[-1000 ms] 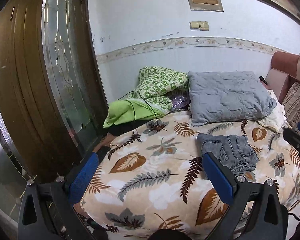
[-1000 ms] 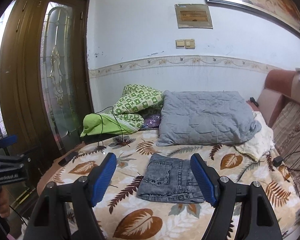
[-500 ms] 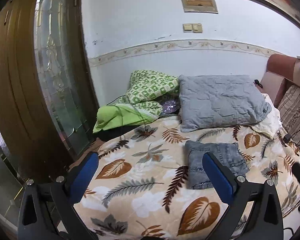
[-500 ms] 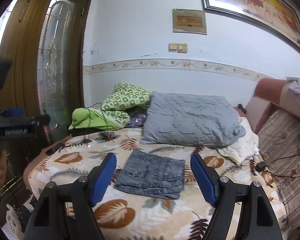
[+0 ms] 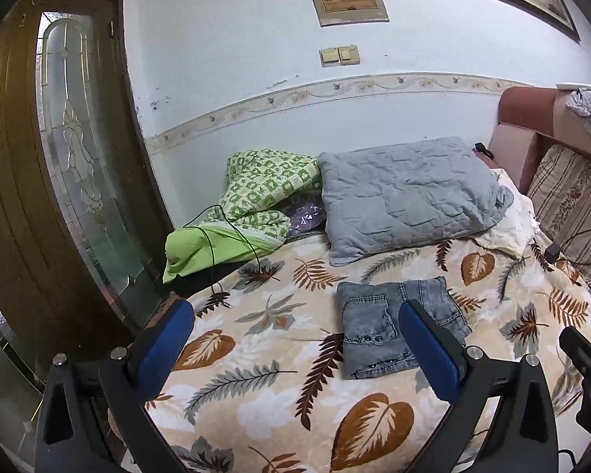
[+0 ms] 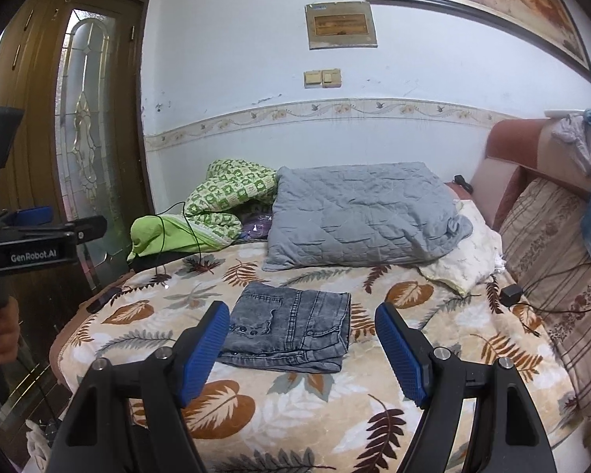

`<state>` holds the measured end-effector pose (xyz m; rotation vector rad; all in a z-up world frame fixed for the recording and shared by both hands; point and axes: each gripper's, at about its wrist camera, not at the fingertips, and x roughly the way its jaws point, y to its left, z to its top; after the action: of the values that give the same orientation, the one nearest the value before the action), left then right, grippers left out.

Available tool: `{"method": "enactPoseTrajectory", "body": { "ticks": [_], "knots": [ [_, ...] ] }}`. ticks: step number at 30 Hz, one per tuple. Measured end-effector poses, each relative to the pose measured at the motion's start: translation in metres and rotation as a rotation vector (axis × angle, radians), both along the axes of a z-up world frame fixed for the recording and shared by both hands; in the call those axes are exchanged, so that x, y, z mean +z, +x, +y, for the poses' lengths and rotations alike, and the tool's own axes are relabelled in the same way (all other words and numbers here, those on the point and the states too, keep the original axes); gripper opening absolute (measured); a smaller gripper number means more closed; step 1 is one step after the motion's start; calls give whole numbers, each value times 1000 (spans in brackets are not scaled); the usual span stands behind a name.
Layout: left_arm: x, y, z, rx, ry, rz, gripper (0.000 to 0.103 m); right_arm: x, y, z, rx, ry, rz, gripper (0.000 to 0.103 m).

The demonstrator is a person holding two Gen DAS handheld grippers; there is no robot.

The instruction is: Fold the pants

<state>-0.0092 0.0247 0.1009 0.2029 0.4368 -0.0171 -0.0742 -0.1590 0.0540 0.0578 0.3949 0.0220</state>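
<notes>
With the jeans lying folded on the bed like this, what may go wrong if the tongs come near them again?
1. The folded jeans lie loose on the soft leaf-print blanket. A nudge from the open right tongs might undo the fold.
2. A black cable lies near the green quilt. The open left tongs might snag it.

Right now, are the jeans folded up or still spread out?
Folded. The grey jeans lie as a compact, layered rectangle on the leaf-print blanket, no legs stretched out. Neither gripper touches them.
</notes>
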Motion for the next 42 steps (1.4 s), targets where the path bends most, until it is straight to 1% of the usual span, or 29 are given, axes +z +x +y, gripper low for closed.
{"method": "enactPoseTrajectory", "body": {
  "ticks": [5,9,18,24,31,42],
  "knots": [
    [-7,2,6,-1,-16,14,103,0,2,12,10,-11,6,79],
    [-19,11,7,-5,-22,41,103,-4,6,15,2,-4,11,79],
    [-47,32,10,-15,-35,115,103,-19,31,24,25,14,76,79],
    [-62,50,22,18,-46,157,103,-29,52,41,64,5,112,79],
    [-71,62,36,50,-60,175,103,-30,66,60,95,-12,120,79],
    [-75,73,55,64,-98,171,103,-14,81,81,104,-59,90,79]
  ]
}}
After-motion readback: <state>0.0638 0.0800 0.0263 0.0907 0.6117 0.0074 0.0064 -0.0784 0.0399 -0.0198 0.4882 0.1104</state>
